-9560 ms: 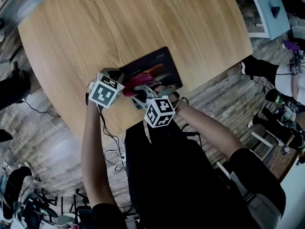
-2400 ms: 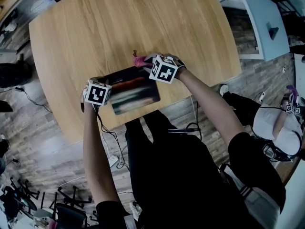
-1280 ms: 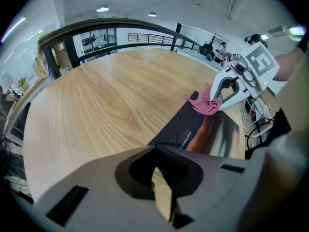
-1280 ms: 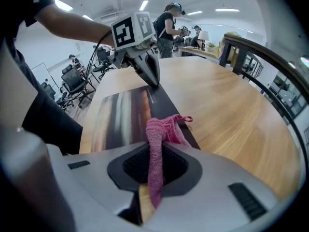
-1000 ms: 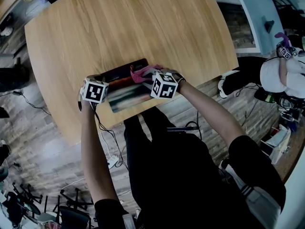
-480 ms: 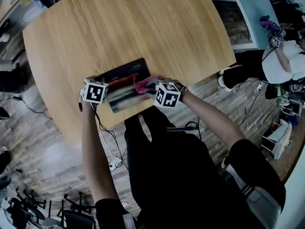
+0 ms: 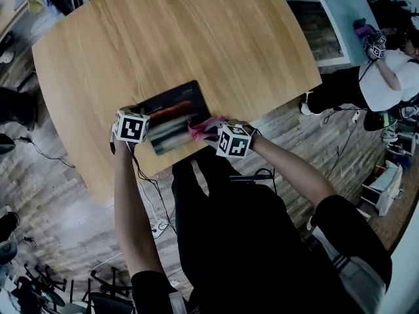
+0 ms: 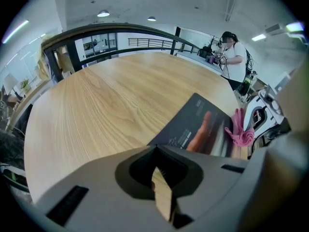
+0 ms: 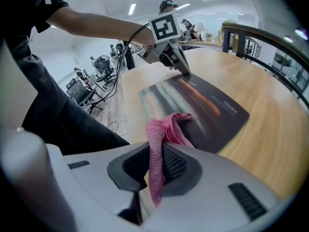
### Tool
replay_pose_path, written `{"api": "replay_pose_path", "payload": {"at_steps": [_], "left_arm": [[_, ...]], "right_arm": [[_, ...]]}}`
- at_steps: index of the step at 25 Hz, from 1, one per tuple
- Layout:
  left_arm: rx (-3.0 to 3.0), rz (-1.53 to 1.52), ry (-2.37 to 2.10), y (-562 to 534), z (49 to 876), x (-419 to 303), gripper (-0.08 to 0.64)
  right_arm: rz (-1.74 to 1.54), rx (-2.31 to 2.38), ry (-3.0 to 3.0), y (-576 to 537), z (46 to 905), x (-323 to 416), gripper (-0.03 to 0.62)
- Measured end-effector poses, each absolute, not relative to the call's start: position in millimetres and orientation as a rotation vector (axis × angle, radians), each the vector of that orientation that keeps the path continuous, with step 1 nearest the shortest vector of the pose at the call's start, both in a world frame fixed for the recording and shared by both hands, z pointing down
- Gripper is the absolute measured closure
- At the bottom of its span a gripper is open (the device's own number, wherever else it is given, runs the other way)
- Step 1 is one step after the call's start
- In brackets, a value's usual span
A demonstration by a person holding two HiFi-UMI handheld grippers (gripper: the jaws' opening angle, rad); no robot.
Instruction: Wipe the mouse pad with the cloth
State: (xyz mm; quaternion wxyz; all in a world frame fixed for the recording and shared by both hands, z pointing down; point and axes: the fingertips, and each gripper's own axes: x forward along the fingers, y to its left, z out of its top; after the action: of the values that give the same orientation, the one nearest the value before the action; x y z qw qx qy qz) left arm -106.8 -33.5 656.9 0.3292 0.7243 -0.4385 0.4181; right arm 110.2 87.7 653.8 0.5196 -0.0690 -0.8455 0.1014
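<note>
Pale wooden table (image 7: 196,31) over a plank floor (image 7: 59,195), with another person (image 7: 386,70) beyond its corner. At its near edge lies the mouse pad (image 7: 171,113). The right gripper (image 9: 154,178) clamps the pink cloth (image 9: 166,127); the left gripper (image 8: 161,197) is closed and empty.

The round wooden table (image 7: 163,38) under me stands on a grey plank floor (image 7: 65,195). Off the table's right side I see a person in a white shirt (image 7: 386,77), with a pale blue desk (image 7: 344,12) between them and the table. Cables (image 7: 155,208) trail on the floor below the table's near edge. Black office chairs (image 9: 104,64) stand past its left side. A black railing (image 8: 120,30) curves behind its far rim.
</note>
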Motion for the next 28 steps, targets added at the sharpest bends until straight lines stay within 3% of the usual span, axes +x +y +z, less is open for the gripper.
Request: {"api": "replay_pose_path", "payload": {"at_steps": [10, 17, 28], "left_arm": [[1.784, 0.907, -1.24, -22.1, 662.1, -113.0, 0.537], [1.733, 0.702, -1.342, -26.2, 650.3, -119.9, 0.537], [1.854, 0.303, -1.681, -33.8, 490.5, -126.1, 0.537]], "right_arm": [[0.39, -0.243, -1.975, 124.8, 647.0, 122.4, 0.532], [0.692, 0.059, -2.249, 53.2, 568.7, 77.1, 0.532], [0.646, 0.684, -2.601, -70.1, 414.9, 55.2, 0.532]]}}
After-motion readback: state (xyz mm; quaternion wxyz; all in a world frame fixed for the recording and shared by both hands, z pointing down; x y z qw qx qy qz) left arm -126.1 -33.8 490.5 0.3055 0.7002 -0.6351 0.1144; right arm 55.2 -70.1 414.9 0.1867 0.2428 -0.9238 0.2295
